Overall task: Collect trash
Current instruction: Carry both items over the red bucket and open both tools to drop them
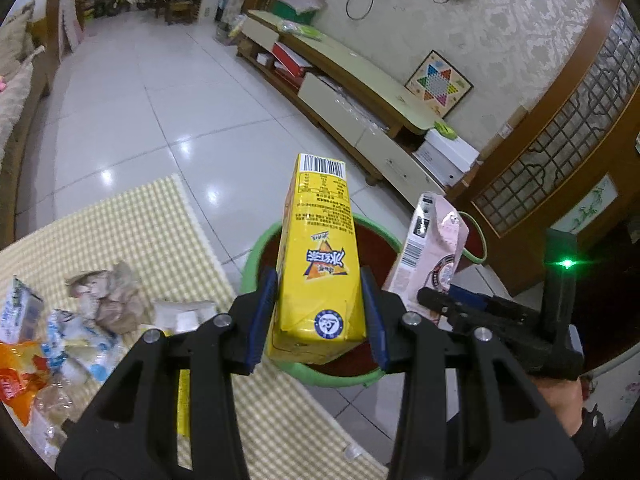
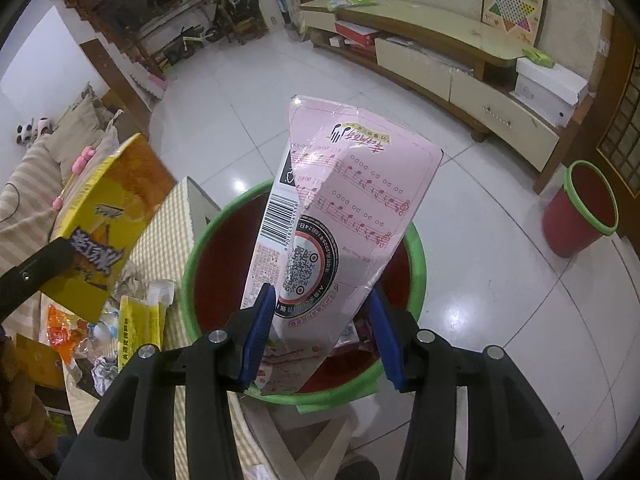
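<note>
My left gripper [image 1: 320,316] is shut on a yellow drink carton [image 1: 318,256] and holds it above a red bin with a green rim [image 1: 256,256]. My right gripper [image 2: 322,332] is shut on a pink carton with music notes [image 2: 344,216], held over the same bin [image 2: 416,264]. The pink carton [image 1: 432,252] and right gripper show at right in the left wrist view. The yellow carton [image 2: 100,224] shows at left in the right wrist view. More trash [image 1: 80,320] lies on the yellow checked table cloth [image 1: 132,224]: wrappers, crumpled paper, small cartons.
A second red bin with a green rim [image 2: 580,208] stands on the tiled floor at right. A long low TV cabinet [image 1: 360,92] runs along the far wall. A sofa [image 2: 44,168] is at left. The bin stands next to the table edge.
</note>
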A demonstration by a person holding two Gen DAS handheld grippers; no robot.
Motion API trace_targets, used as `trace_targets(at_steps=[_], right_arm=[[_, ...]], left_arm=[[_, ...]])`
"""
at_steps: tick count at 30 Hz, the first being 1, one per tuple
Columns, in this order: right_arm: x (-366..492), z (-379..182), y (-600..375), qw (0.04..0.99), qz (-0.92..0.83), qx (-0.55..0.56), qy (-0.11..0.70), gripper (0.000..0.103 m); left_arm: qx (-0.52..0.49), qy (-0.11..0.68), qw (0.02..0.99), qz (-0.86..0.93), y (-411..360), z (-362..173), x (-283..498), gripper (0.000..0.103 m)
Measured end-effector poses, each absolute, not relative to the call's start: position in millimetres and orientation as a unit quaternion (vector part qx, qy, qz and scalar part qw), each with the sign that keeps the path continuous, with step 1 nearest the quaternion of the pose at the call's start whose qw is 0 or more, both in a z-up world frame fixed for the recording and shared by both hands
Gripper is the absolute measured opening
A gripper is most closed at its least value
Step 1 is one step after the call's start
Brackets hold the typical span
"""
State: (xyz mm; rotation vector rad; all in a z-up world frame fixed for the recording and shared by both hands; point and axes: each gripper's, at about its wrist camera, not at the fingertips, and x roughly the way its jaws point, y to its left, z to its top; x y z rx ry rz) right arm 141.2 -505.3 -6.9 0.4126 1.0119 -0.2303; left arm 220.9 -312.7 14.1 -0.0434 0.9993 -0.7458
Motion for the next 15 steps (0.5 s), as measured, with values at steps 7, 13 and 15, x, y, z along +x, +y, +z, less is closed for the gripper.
trace_targets(at_steps=[7,13,15], right_arm=[[144.1,-9.9,-506.6,0.846,-0.114,0.197,0.482,0.047],[143.5,-10.5,-508.0,0.845,-0.117,0.202,0.481,0.047],[144.0,-9.8,-506.8,0.845,-0.116,0.201,0.481,0.047]], left_arm=[[-0.031,0.487,0.795,-0.359,-328.8,3.1,225.5,0.04],[-0.041,0.495,0.788,-0.363,-339.3,3.2,231.3,0.04],[-0.042,0.495,0.788,-0.365,-343.0,4.3,231.5,0.04]])
